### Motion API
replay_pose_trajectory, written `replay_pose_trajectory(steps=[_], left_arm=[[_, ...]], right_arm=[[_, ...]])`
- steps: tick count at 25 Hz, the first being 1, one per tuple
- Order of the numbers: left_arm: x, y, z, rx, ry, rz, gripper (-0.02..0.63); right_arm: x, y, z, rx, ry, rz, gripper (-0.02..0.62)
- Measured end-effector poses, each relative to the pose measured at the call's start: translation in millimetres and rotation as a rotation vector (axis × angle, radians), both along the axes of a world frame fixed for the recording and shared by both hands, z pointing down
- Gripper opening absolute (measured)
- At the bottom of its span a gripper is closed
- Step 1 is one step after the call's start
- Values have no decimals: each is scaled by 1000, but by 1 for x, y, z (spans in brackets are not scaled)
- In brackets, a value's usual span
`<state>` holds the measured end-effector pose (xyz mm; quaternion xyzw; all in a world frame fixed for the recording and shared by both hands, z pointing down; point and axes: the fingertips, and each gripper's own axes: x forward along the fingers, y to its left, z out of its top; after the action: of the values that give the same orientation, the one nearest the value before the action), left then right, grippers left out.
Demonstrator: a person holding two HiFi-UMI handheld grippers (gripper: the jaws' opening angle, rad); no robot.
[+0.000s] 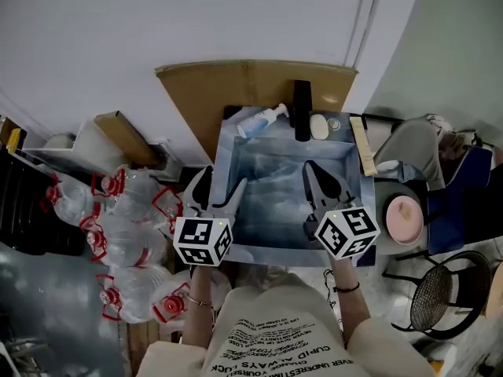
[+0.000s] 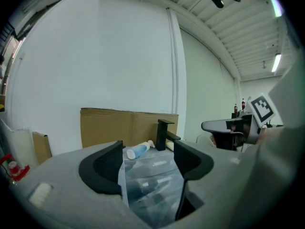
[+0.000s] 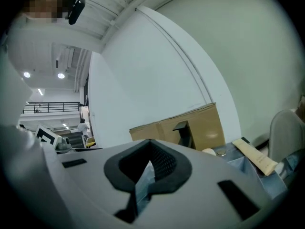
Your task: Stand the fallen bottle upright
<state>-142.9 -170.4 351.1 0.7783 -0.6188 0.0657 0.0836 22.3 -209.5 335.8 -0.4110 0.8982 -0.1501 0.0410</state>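
Against the white wall, the sink (image 1: 355,181) carries the fallen bottle (image 1: 255,122) lying at its far left corner, its basin open near both empty grippers: left gripper (image 1: 221,185) spread wide, right gripper (image 1: 314,176) pinched together.

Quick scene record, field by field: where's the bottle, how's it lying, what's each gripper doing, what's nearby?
bottle: lying on its side on the back ledge of the sink, left of the faucet
bottle look: bluish body, white pump top towards the faucet
left gripper: jaws apart, empty, at the sink's near left edge
right gripper: jaws together, empty, over the basin's right side
nearby: soap bar right of the faucet; cardboard behind the sink
task state: bottle not yet upright, neither gripper touching it
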Motion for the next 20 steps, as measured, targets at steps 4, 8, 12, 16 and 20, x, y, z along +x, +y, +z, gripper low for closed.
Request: replay_pose_trajectory(steps=[4,8,12,16,20], left_arm=[[-4,-22,6,-25,-28,-1,325],[-5,-45,13,-53,-64,18,325],[-1,-70,18,-82,-106,48,325],[4,-96,25,-121,-148,102,325],[11,-123,34,-157,-190,175,325]], right_arm=[[-10,-17,13,-21,13,-33,5],[-19,-28,27,-47,26,-59,4],[-26,-36,41,-75,36,-81,4],[-36,-46,51,-86,57,-107,4],[-43,-54,61,-98,68,-119,5]])
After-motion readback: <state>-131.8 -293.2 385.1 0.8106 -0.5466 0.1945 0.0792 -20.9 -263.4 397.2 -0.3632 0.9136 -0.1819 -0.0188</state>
